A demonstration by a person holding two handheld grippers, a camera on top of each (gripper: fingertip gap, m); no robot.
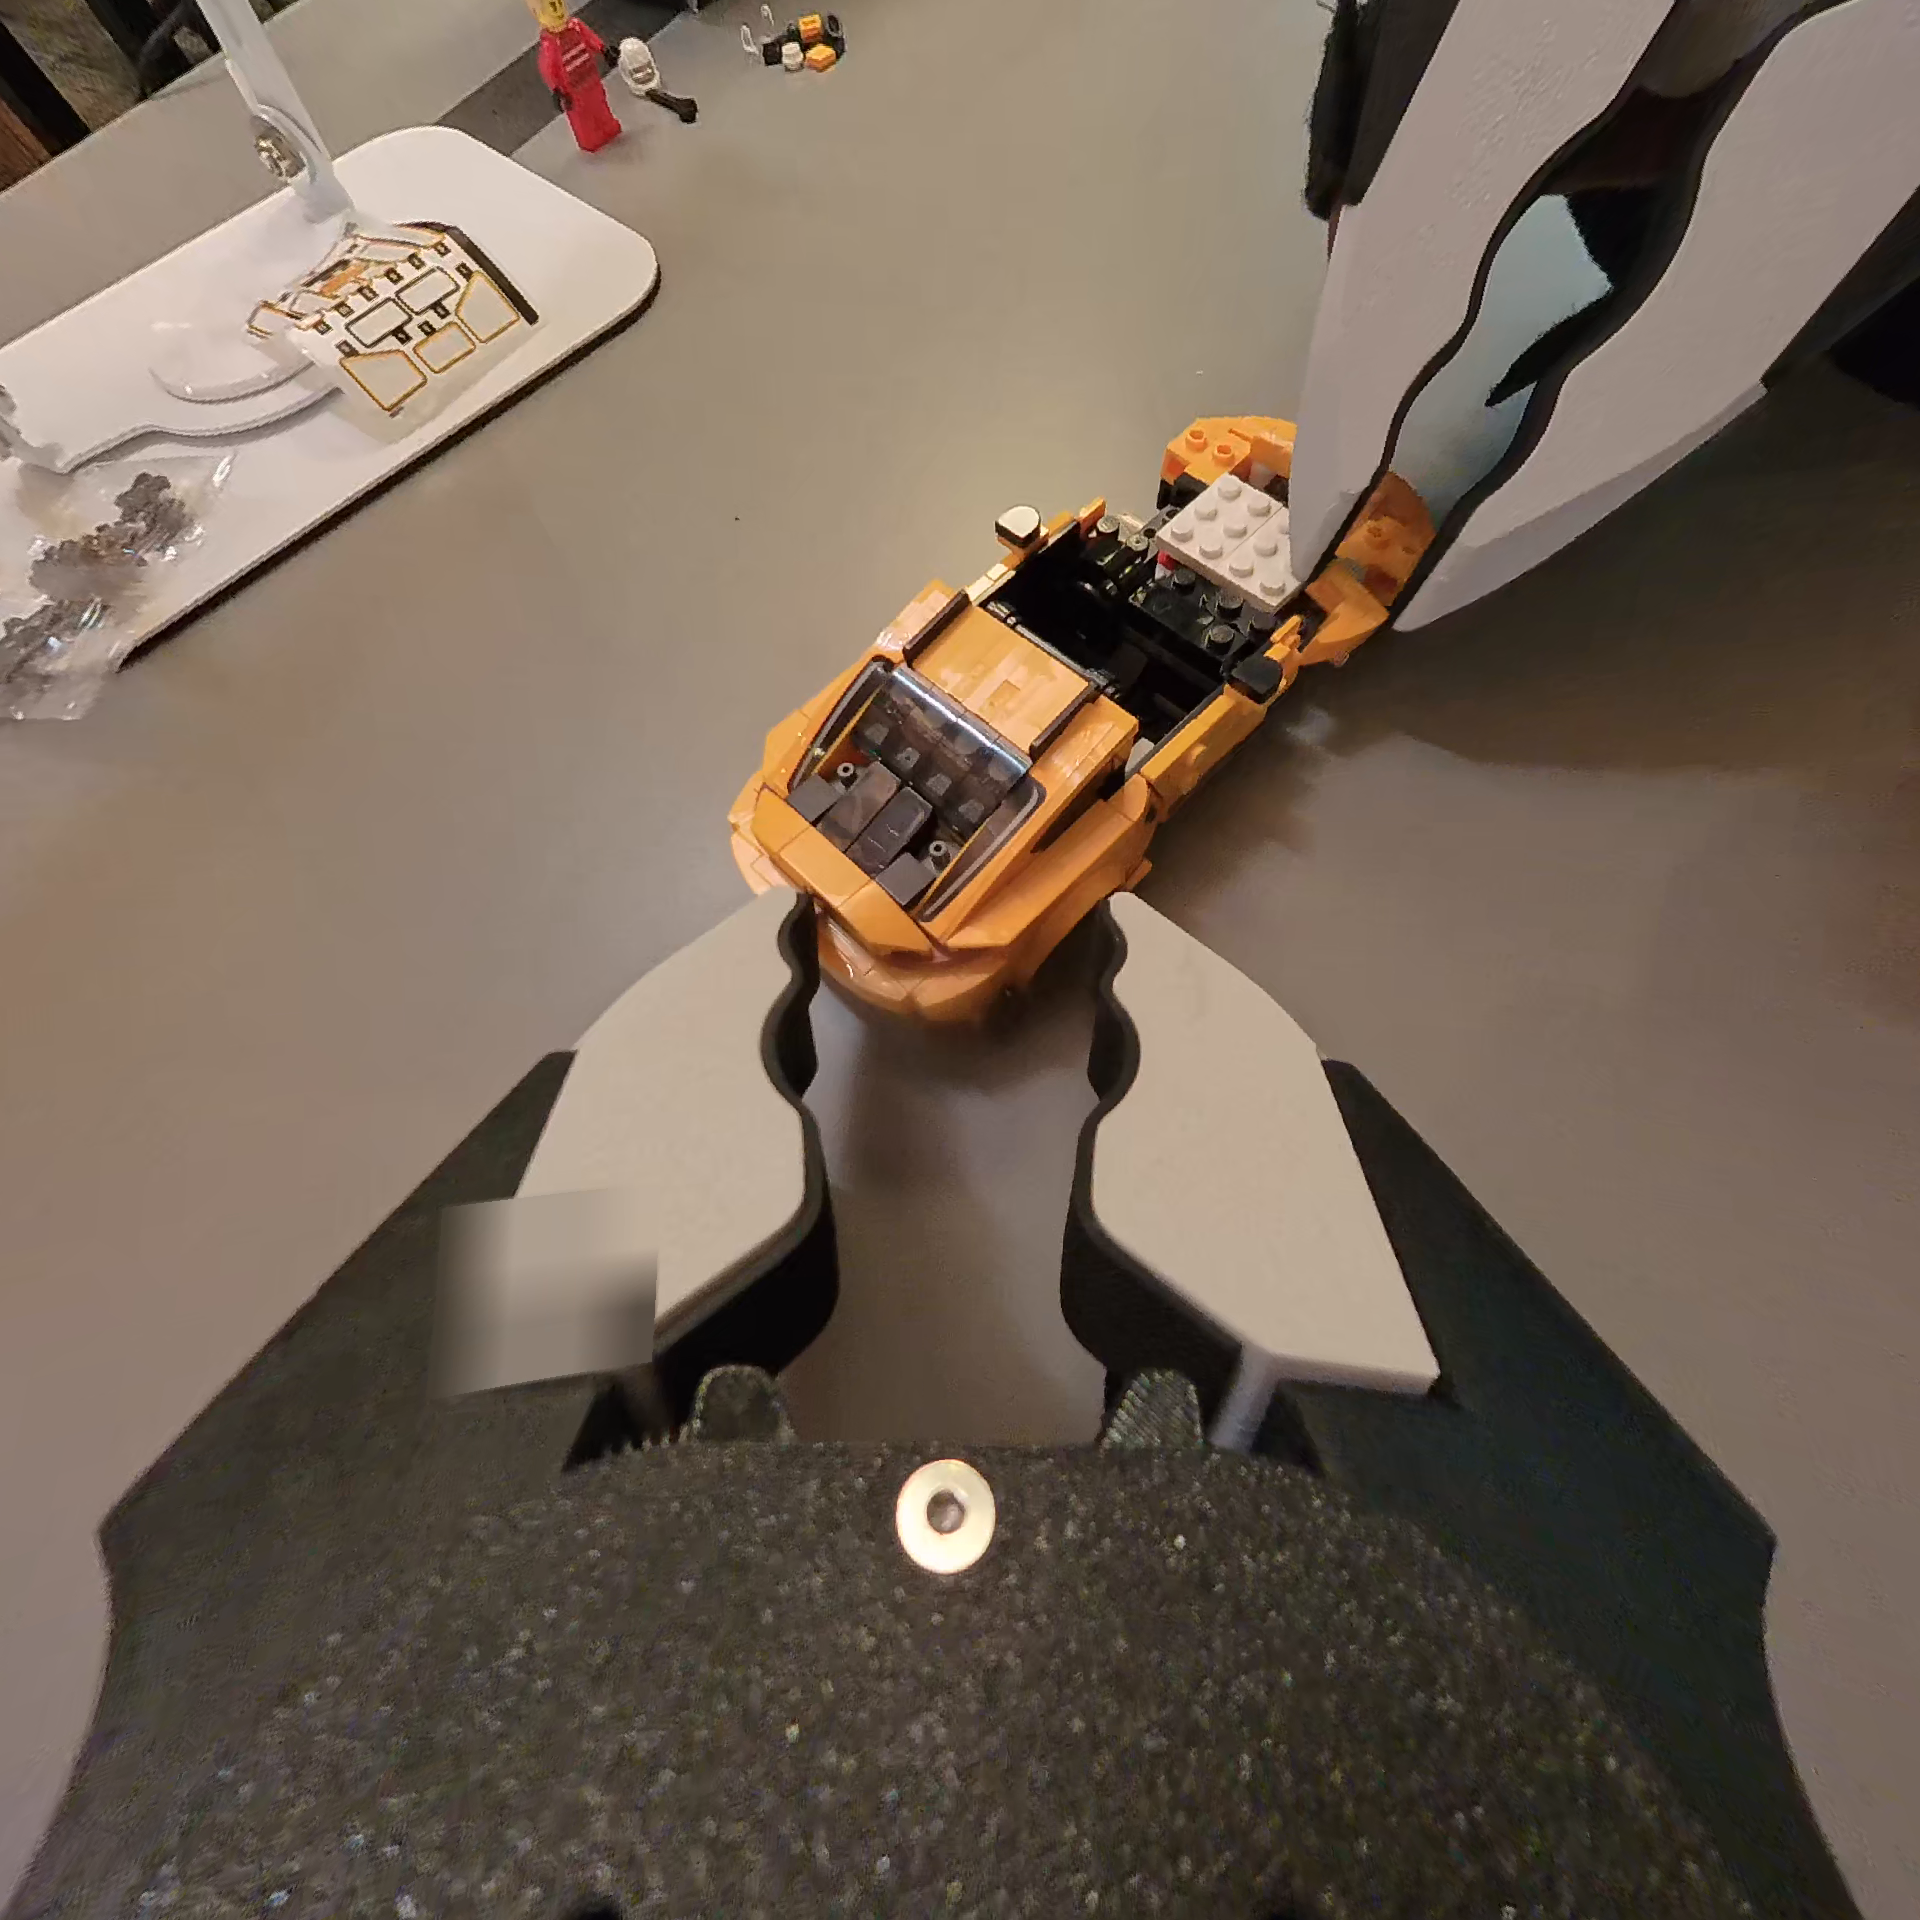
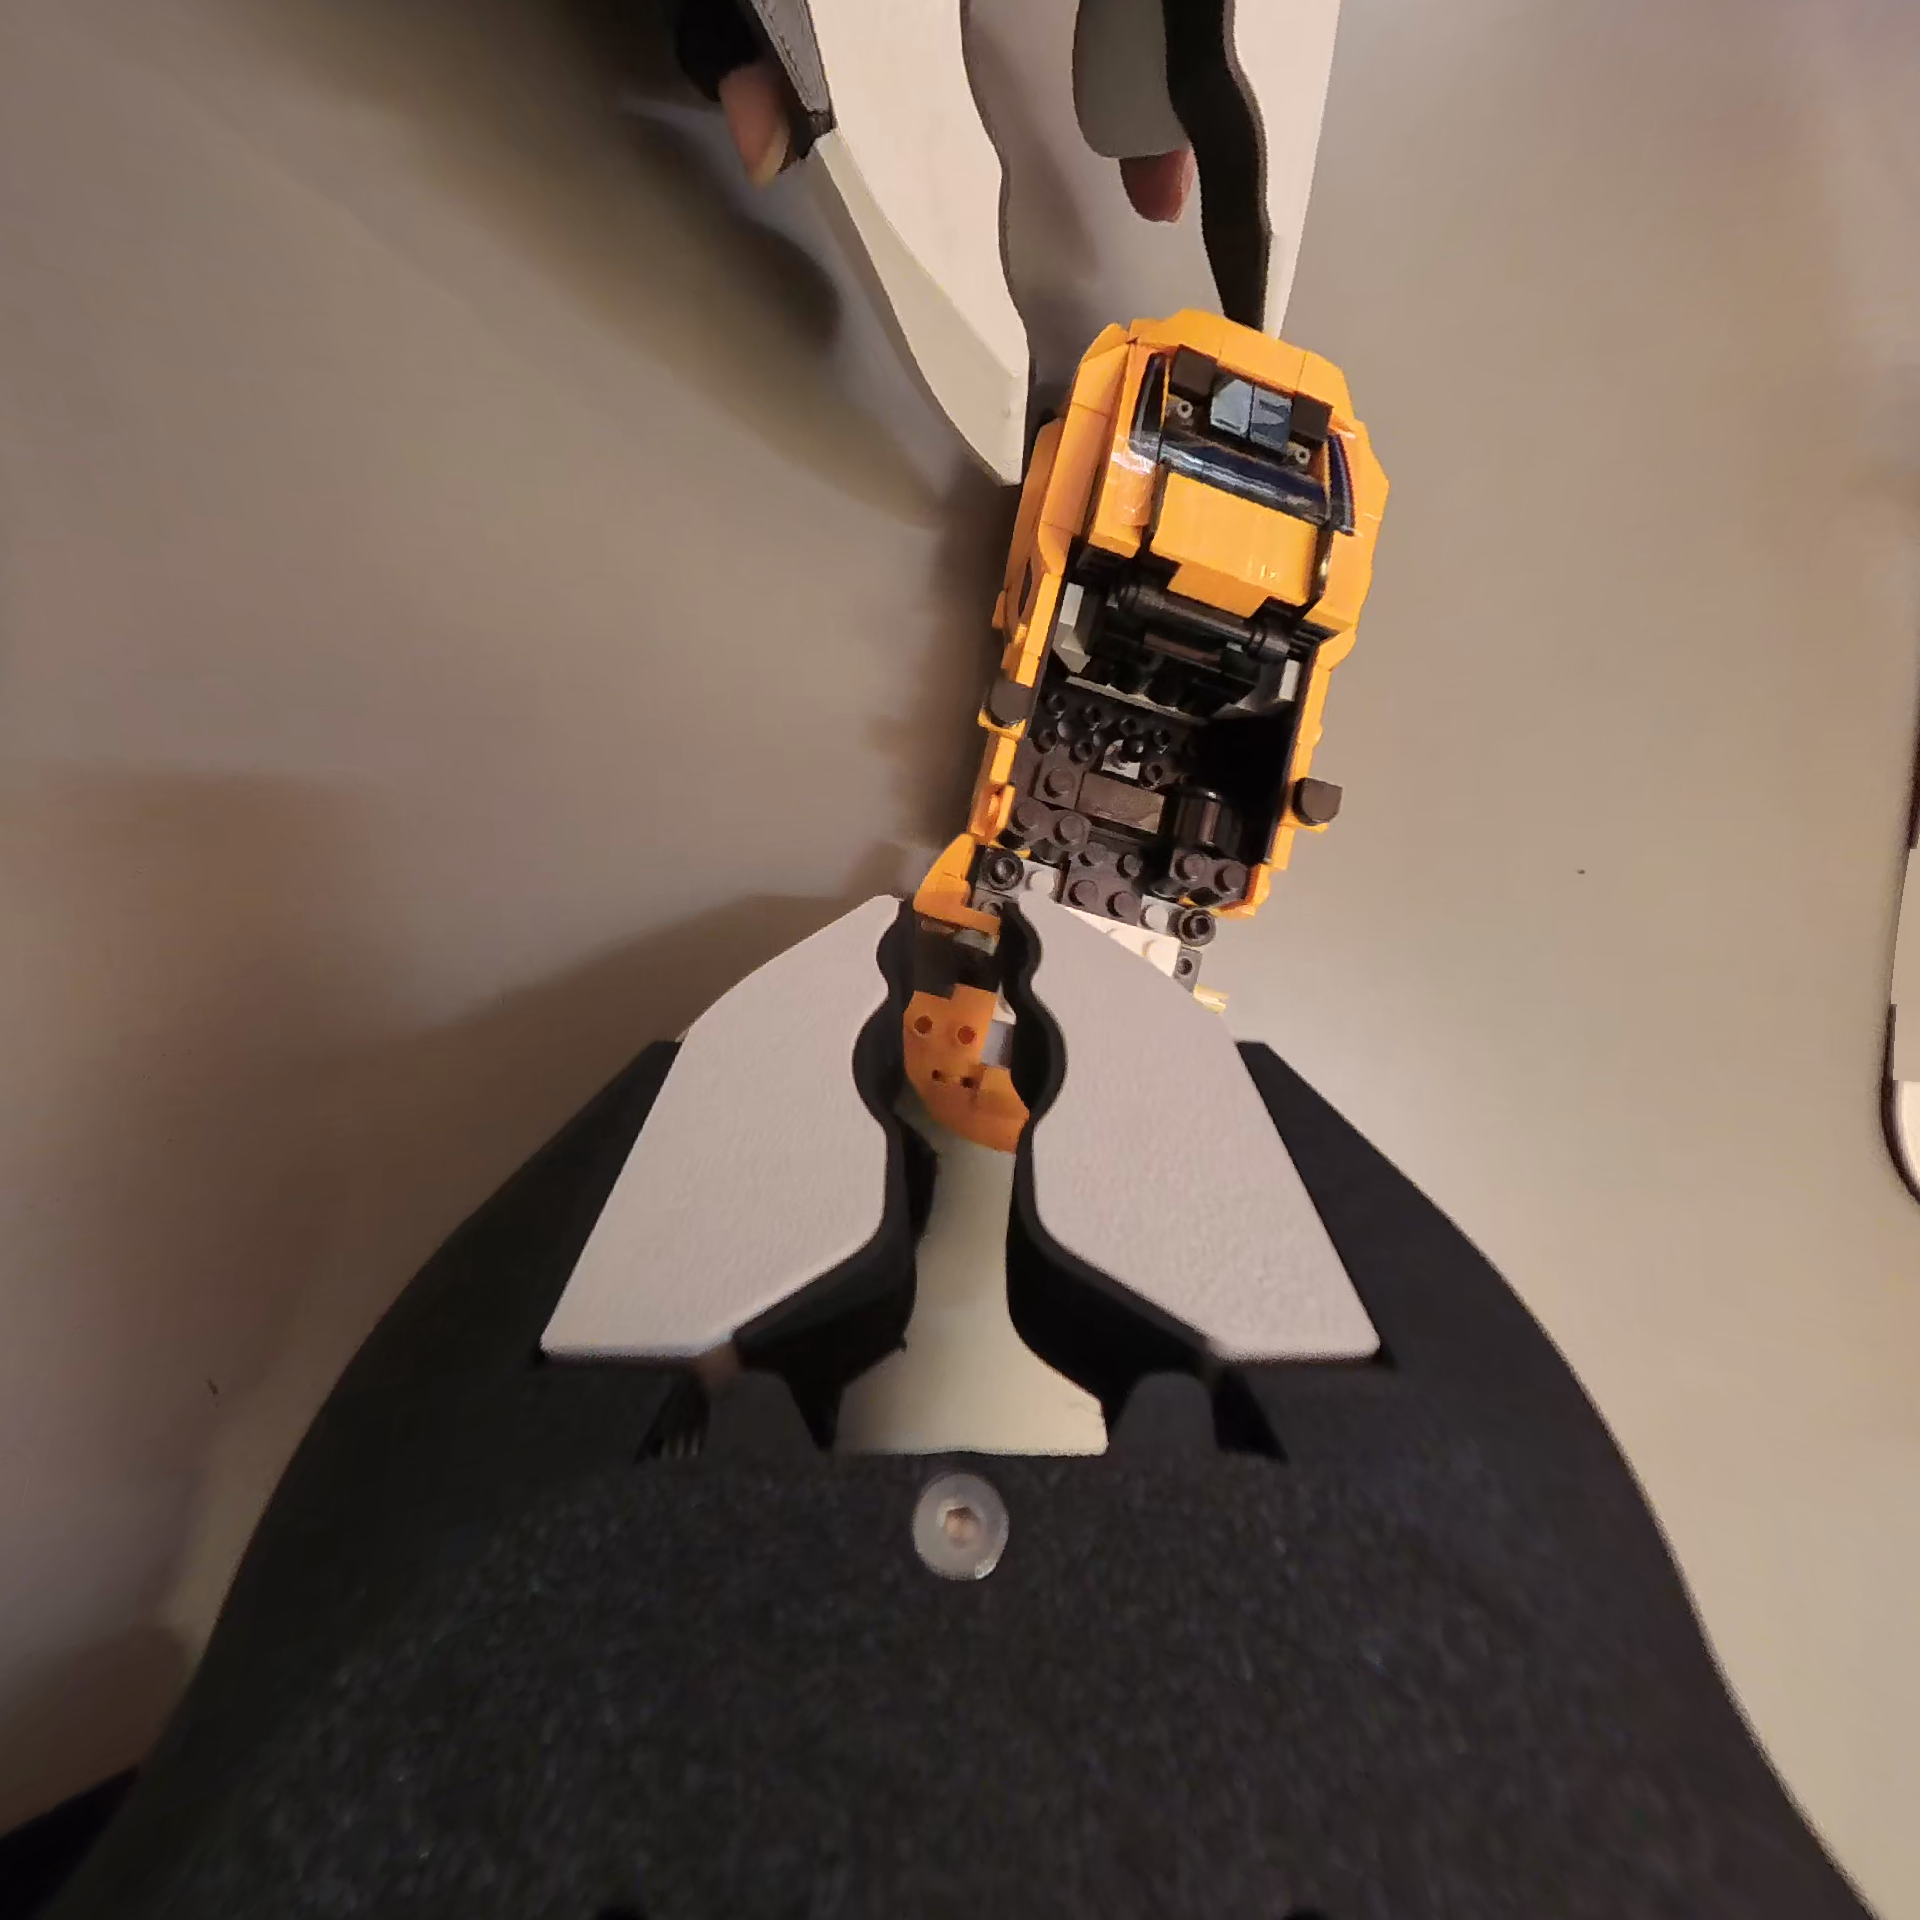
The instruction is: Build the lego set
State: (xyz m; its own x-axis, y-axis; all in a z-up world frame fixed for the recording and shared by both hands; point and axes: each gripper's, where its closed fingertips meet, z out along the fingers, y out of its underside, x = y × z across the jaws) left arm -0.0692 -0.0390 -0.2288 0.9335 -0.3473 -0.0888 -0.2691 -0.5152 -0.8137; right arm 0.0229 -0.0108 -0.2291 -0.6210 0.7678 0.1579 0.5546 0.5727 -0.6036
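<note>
On a grey worktop (image 1: pixel 416 831), the left tongs (image 1: pixel 951 935) straddle one end of an orange lego car (image 1: pixel 997 727) without clearly gripping it. The right tongs (image 2: pixel 961 935) pinch an orange side piece (image 2: pixel 961 1070) at the opposite end.

car's wheel arch (image 2: pixel 961 1049) half-hidden between right tongs (image 2: pixel 956 935), bagged parts (image 1: pixel 83 582) blurred

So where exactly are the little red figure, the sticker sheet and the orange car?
red figure (image 1: pixel 575 78), left wrist view, on its red torso.
sticker sheet (image 1: pixel 400 312), left wrist view, middle of the sheet.
orange car (image 1: pixel 1023 686), left wrist view, on its orange deck panel beside the open cabin.
</note>
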